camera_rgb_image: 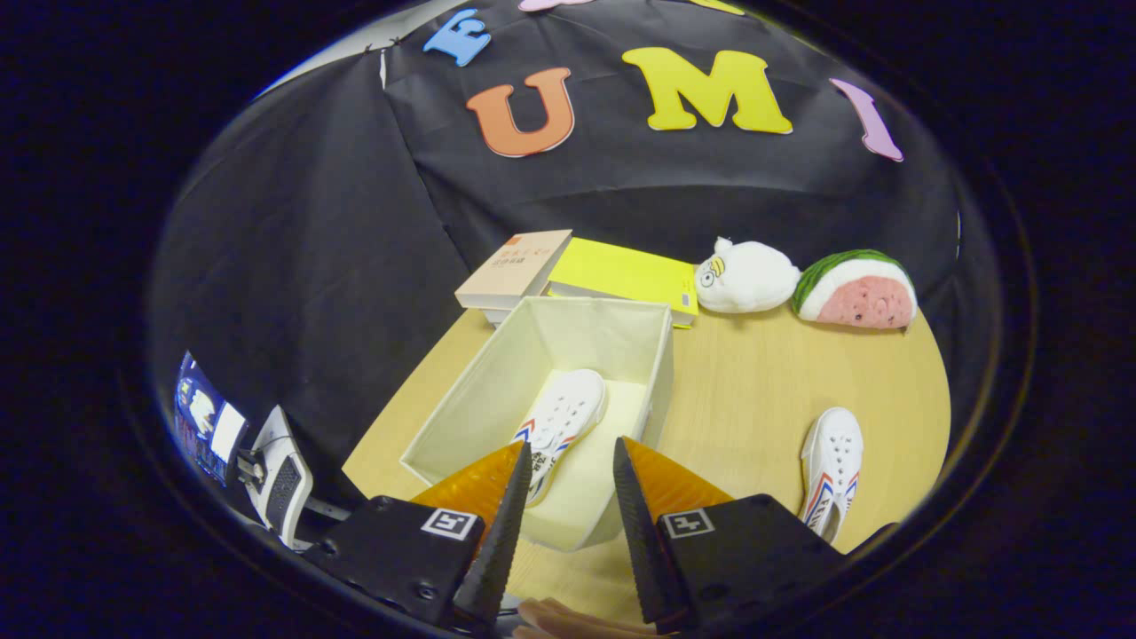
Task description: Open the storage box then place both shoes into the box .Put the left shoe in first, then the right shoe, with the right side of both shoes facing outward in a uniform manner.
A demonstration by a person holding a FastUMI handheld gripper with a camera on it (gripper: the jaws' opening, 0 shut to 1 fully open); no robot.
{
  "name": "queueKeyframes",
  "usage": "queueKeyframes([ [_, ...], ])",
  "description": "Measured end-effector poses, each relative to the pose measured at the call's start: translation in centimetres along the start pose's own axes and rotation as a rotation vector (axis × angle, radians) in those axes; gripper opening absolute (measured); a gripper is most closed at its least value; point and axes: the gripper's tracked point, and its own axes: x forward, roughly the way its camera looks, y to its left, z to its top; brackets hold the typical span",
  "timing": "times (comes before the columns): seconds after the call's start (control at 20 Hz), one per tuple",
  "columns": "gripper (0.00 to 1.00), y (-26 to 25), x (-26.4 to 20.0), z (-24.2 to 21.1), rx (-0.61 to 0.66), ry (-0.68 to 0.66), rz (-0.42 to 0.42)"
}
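Note:
A cream fabric storage box [657, 355] stands open on the wooden table, just ahead of my fingers. One white shoe [564, 417] with red and blue stripes lies inside it, toe pointing away from me, its heel end partly hidden behind the left finger [508, 524]. The second white shoe [832, 470] lies on the table to the right of the box, beside the right finger. My gripper [572, 461] hovers above the near end of the box, open, with nothing between its fingers.
Behind the box lie a beige book [515, 266] and a yellow book [626, 275]. A white plush toy [745, 280] and a watermelon plush [856, 291] sit at the back right. A device on a stand [280, 475] is at the left, off the round table [754, 390].

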Motion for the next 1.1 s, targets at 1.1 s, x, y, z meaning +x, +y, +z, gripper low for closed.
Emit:
queueKeyframes([
  [1.1, 0.98, -21.8, -5.8, -5.4, 0.139, -0.043, -0.313],
])
